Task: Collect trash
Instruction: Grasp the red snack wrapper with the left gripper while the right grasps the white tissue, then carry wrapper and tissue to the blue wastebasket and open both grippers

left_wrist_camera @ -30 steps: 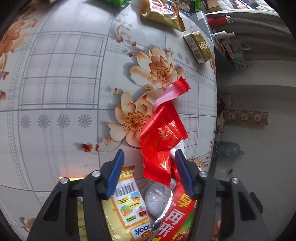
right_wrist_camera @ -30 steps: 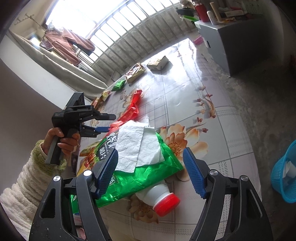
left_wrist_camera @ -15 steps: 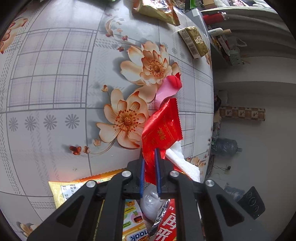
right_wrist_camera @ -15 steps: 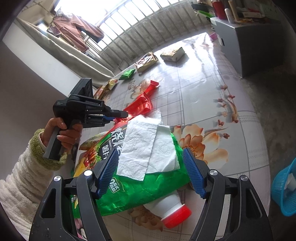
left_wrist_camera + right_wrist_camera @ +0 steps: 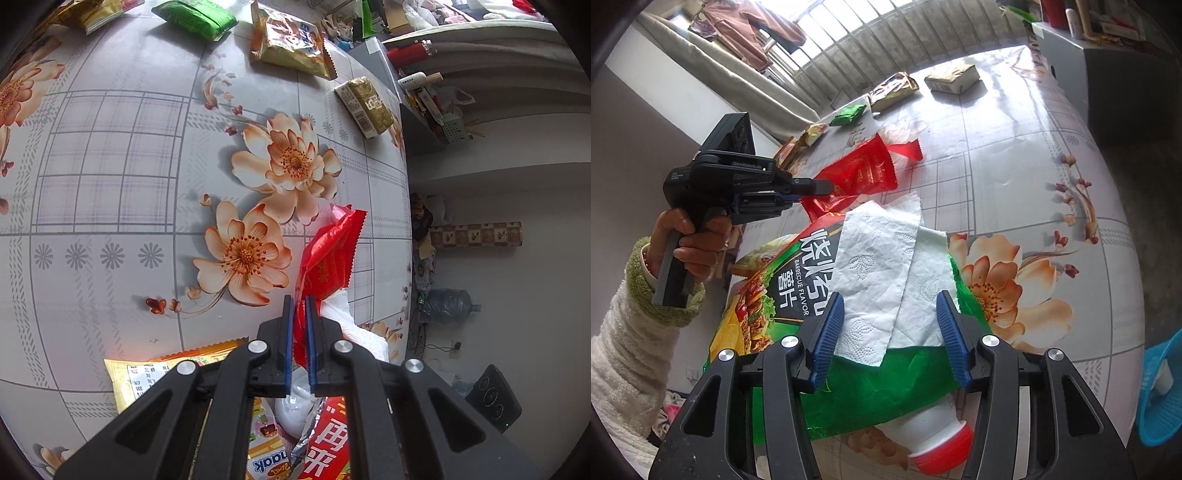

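My left gripper [image 5: 299, 302] is shut on a red foil wrapper [image 5: 327, 254] and holds it lifted off the flowered table; the right wrist view shows this gripper [image 5: 827, 188] with the wrapper [image 5: 860, 173] hanging in the air. My right gripper [image 5: 890, 314] is open and empty above white tissue paper [image 5: 882, 273] that lies on a green barbecue chips bag [image 5: 798, 295]. A white bottle with a red cap [image 5: 934, 435] lies under the bag's near edge. A yellow snack packet [image 5: 155, 373] lies below the left gripper.
At the table's far end lie a green packet [image 5: 195, 16], a gold chips bag [image 5: 291, 44] and a gold box [image 5: 365, 107]. A blue basket [image 5: 1160, 398] stands on the floor at right. The table edge [image 5: 408, 221] runs along the right.
My left gripper closed on the red wrapper and lifted it off the table. My right gripper stayed open and moved slightly closer over the tissue and green bag.
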### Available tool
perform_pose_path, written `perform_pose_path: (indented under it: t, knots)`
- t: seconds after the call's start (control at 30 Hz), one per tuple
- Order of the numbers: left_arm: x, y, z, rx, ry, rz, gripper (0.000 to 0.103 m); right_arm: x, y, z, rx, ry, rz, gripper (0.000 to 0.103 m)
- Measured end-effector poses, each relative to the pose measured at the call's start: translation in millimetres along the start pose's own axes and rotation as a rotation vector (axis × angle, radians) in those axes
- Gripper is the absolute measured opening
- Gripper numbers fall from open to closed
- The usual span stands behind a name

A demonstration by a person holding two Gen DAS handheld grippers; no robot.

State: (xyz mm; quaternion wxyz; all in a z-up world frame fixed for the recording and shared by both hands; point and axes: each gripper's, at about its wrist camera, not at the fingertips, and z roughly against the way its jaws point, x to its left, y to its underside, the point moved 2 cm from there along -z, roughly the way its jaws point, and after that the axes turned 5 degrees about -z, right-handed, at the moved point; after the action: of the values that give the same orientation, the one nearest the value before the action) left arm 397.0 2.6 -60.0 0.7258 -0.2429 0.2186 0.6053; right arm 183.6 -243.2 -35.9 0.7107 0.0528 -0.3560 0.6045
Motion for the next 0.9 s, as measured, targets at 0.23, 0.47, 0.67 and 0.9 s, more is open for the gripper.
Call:
perform_pose_path:
  t: [0.23,0.47,0.67,0.9]
  knots:
    - [7.3,-2.3,15.0,-0.055,0.034,0.025,0.005,-4.2,-0.7,4.0,0.000,-0.012,-0.022,0.014]
    - [-6.9,-2.5,45.7,-0.165,0.032,-0.039,0.005,-11.5,-6.5,18.5,-0.056,-0.035,-0.056,0.002]
    - [-25.6,7.5,73.4,-0.256,0.026,-0.092,0.004,-15.2,-7.2,40.2,-0.130,-0.065,-0.082,0.000]
    - [-56.5,29.9,107.3,-0.368,0.016,-0.224,0.004,-18.1,-6.0,84.8,-0.249,-0.094,-0.105,0.000]
